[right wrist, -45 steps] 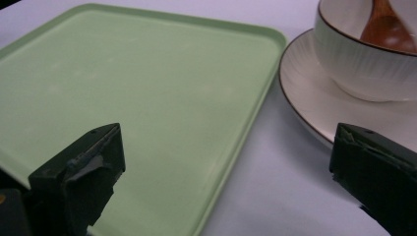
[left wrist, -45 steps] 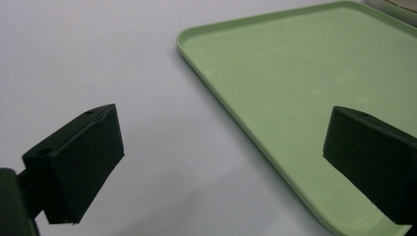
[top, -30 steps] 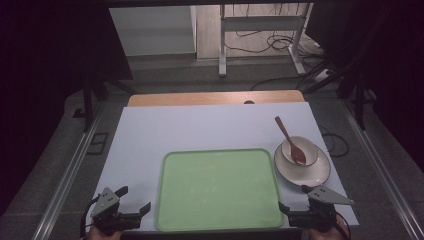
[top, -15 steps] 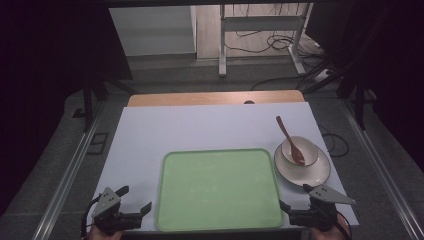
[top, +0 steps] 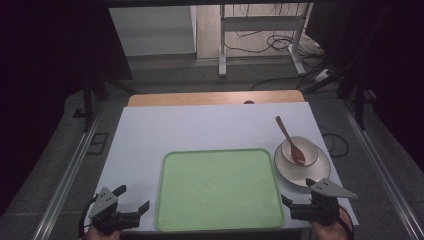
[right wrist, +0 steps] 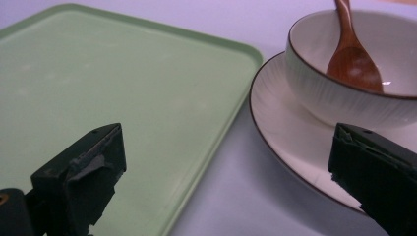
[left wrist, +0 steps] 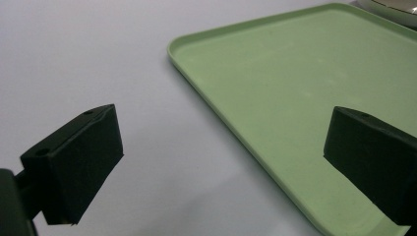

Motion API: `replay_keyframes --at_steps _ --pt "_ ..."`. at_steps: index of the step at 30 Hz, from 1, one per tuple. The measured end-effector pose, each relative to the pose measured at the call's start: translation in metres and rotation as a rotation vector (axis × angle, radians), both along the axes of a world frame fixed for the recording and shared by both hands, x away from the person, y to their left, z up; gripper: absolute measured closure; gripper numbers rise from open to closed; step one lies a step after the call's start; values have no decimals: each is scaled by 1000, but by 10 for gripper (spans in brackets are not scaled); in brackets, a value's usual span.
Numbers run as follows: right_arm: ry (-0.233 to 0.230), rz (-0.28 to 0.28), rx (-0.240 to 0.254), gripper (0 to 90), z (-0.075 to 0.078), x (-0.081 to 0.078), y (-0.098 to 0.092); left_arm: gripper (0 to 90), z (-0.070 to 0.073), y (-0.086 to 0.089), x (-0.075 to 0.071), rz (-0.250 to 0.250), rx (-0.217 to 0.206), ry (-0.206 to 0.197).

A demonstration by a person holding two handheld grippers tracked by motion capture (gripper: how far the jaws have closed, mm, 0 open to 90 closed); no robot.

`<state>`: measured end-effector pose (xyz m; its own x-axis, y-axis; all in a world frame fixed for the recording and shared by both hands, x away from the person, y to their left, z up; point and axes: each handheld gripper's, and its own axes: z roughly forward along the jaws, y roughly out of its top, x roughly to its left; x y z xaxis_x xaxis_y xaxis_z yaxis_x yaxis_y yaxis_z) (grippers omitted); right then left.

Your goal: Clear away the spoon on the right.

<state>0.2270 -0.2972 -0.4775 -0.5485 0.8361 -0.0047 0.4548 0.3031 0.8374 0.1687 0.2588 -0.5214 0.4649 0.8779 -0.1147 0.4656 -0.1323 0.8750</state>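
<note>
We see a smooth matte green tray (top: 219, 189), rectangular with rounded corners and a low rim, lying flat at the table's (top: 200, 127) near edge, its long axis running 9 to 3 o'clock. At its 3 o'clock sits a ribbed cream bowl (top: 300, 151) on a brown-rimmed saucer (top: 302, 172); a wooden spoon (top: 290, 141) rests inside, handle toward 11. Our left gripper (top: 134, 199) and right gripper (top: 296, 192) flank the tray, both spread wide, grasping nothing.

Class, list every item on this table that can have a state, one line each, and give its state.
Tray: empty, flat on the table.
Bowl: upright on the plate, holding the spoon.
Spoon: leaning in the bowl.
Plate: under the bowl.
Left gripper: open, empty.
Right gripper: open, empty.
</note>
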Motion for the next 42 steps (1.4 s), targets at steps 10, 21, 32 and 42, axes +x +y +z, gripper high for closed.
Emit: replay_keyframes --at_steps 10,21,32,42 --pt "-6 11 -3 10 6 6 4 12 -1 0 1 1 -3 10" --pt "10 15 8 15 12 14 8 12 -1 0 1 -1 -2 13" --pt "7 2 -1 15 17 25 9 12 -2 0 2 -3 -3 15" --pt "12 -10 1 18 23 35 13 12 -3 -1 2 -4 -5 20"
